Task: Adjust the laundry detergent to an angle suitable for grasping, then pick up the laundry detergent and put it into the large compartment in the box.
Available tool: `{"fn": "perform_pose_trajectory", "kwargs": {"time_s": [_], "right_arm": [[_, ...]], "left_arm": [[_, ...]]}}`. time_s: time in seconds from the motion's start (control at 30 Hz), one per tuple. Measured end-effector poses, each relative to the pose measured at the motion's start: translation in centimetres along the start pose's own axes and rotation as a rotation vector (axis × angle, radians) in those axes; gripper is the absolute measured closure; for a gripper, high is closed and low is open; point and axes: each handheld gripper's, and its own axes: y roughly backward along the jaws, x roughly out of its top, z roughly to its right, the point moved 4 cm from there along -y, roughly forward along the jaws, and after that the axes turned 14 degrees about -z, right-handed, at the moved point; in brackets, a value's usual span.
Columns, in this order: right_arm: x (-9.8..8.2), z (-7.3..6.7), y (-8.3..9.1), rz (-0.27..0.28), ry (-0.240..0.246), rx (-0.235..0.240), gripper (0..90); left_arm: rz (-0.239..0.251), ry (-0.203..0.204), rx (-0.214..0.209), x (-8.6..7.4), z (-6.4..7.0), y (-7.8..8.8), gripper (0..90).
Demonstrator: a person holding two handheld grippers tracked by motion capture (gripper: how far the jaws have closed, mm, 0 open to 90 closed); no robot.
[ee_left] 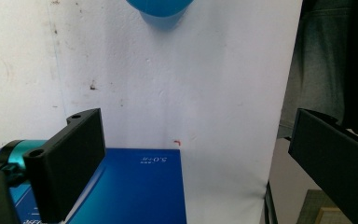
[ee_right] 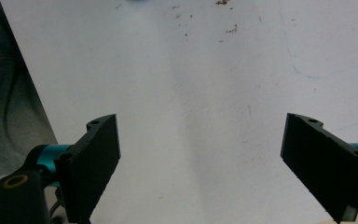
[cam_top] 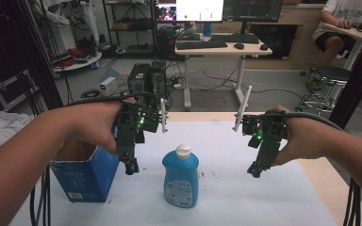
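Jaws of the left gripper (cam_top: pixel 130 167) and right gripper (cam_top: pixel 256 170) are spread wide, empty. Bottle (cam_top: pixel 181 176) cap is seen from high; box (ee_left: pixel 135 191) print is seen from the left gripper.

Dim room, grey floor (cam_top: pixel 99 70) strewn with cables. White desk (cam_top: pixel 224 49) at upper centre carries keyboards and lit monitors (cam_top: pixel 219 9). Dark shelving (cam_top: pixel 129 26) upper left. Black stool (cam_top: pixel 332 75) upper right beside a seated person (cam_top: pixel 341 21).
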Motion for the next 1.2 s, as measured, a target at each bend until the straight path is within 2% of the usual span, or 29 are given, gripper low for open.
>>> {"fn": "perform_pose_trajectory", "kwargs": {"time_s": [0.23,0.4,0.73,0.97,1.07,1.2], "right_arm": [[0.0,0.3,0.4,0.002,0.007,-0.018,11.0],[-0.3,0.3,0.5,0.012,0.005,-0.019,11.0],[-0.8,0.3,0.9,0.008,0.009,-0.015,11.0],[-0.6,0.5,1.6,-0.008,0.019,-0.034,11.0],[-0.6,0.5,1.8,0.001,0.017,-0.035,10.9],[-0.8,0.4,1.9,0.005,0.01,-0.035,10.9]], "left_arm": [[-0.002,0.001,-0.003,0.2,0.1,-0.1,3.7],[0.002,0.012,-0.004,0.4,0.1,0.0,3.7],[0.007,0.005,-0.014,1.1,0.3,-0.5,3.8],[0.005,0.007,-0.005,0.8,-0.2,-0.3,3.7],[0.018,0.011,-0.007,0.7,0.1,-0.3,3.7],[0.007,0.003,-0.006,0.7,0.2,-0.4,3.7]]}}
